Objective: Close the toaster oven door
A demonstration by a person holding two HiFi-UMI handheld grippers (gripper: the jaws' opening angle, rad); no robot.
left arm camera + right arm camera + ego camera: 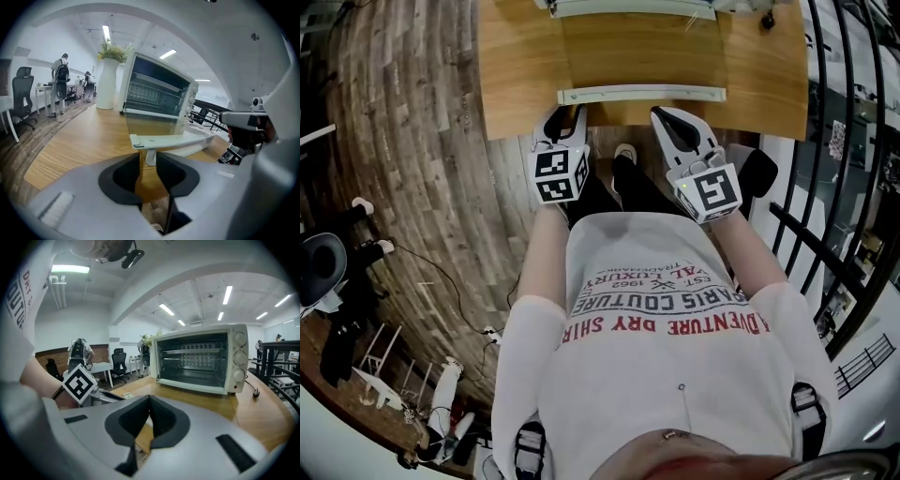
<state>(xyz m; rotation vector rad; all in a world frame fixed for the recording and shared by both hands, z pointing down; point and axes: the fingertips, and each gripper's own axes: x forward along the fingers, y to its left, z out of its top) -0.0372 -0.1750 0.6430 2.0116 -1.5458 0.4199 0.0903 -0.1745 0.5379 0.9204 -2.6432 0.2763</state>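
- The left claw [565, 120] has its jaws moderately apart. In the left gripper view [148, 161] a clear gap runs between the dark pads [123, 174], and only the desk's wood shows through it.
- The door handle [173, 140], a white bar, crosses just ahead of and above this claw's tips. One of its short posts stands right beyond the gap, in line with it. The pads press on nothing.
- The toaster oven door [154, 125] is let down flat, stretching away from the left claw to the toaster oven [157, 91], which stands farther ahead on the desk [79, 140]. The oven's racks are open to view.
- In the head view the handle [642, 94] lies along the desk's [516, 75] near side. The left claw's tips sit just on the person's side of its left end. Whether they touch it cannot be told.
- The right claw [667, 122] points at the same bar, towards its right part and likewise just short of it. The glass door [637, 52] and the oven [633, 7] lie beyond.
- In the right gripper view the right claw [149, 401] is closed, tips together with nothing between them. The toaster oven [199, 359] stands ahead and a little to its right on the desk [262, 413].
- The two claws are side by side, well apart.
- A white vase [108, 84] with greenery stands left of the oven, far ahead of the left claw.
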